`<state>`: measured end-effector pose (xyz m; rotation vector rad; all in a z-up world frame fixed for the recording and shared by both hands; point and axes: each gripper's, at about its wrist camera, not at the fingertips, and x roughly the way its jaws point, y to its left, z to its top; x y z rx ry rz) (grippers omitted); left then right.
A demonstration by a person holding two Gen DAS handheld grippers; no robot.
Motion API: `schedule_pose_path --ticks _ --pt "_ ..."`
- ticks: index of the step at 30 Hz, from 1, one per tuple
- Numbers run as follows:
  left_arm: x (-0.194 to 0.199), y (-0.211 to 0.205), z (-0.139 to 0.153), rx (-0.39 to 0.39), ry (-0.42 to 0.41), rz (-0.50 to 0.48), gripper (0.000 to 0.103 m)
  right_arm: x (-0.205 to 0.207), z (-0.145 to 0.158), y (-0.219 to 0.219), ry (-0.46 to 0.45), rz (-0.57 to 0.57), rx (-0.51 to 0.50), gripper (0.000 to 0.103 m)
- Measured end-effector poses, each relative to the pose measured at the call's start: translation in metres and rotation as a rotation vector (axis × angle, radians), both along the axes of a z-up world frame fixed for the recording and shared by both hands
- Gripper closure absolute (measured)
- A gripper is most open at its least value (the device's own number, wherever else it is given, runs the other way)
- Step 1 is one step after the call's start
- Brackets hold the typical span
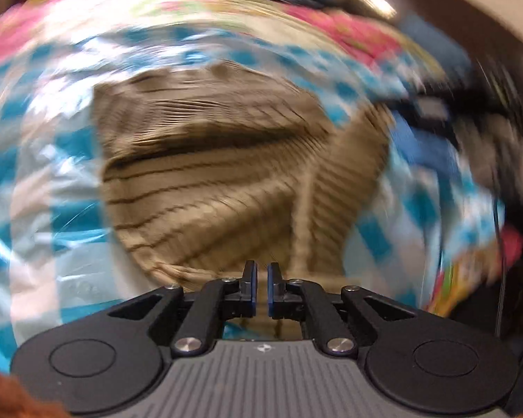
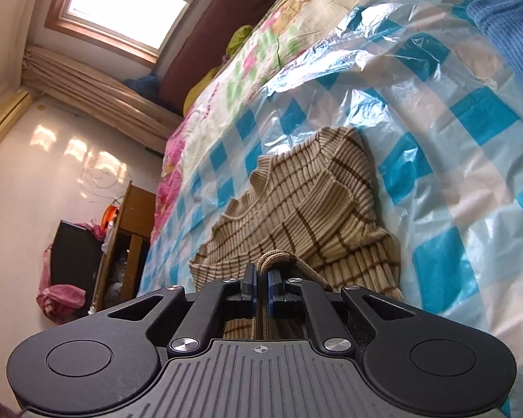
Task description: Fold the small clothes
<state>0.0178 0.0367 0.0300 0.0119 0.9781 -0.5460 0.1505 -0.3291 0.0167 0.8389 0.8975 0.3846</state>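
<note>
Fingers (image 2: 251, 280) pinch sweater (image 2: 296, 209) hem; sheet (image 2: 436, 174) bare beside.

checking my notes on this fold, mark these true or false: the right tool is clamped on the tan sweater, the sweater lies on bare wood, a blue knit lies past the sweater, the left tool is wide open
1. The right tool is clamped on the tan sweater: true; a bunched fold sits between its closed fingers.
2. The sweater lies on bare wood: false; it lies on a blue-and-white checked plastic sheet.
3. A blue knit lies past the sweater: true.
4. The left tool is wide open: false; its fingers are nearly together, with nothing visibly held.
</note>
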Motion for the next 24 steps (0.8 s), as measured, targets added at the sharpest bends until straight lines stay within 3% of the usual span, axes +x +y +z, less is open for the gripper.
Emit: schedule_pose_path --ticks 2,5,9,16,21,24 --pt "-0.013 -0.021 0.002 0.083 -0.068 -0.101 0.089 -0.006 0.001 0.001 -0.007 0.005 -0.020 0.096" --pt "-0.022 -0.049 0.004 0.165 -0.151 -0.244 0.076 -0.015 0.004 0.002 -0.013 0.008 -0.032 0.096" --pt "-0.026 -0.072 0.001 0.281 -0.207 -0.423 0.067 -0.023 0.005 0.000 -0.014 0.013 -0.036 0.096" --pt "-0.025 -0.094 -0.011 0.442 -0.213 -0.679 0.066 -0.026 -0.003 -0.003 0.009 0.024 -0.027 0.096" --pt "-0.020 -0.106 -0.023 0.520 -0.201 -0.807 0.068 -0.026 -0.010 -0.003 0.028 0.039 -0.018 0.096" --pt "-0.018 -0.114 -0.030 0.559 -0.193 -0.839 0.083 -0.025 -0.013 -0.002 0.042 0.049 -0.021 0.096"
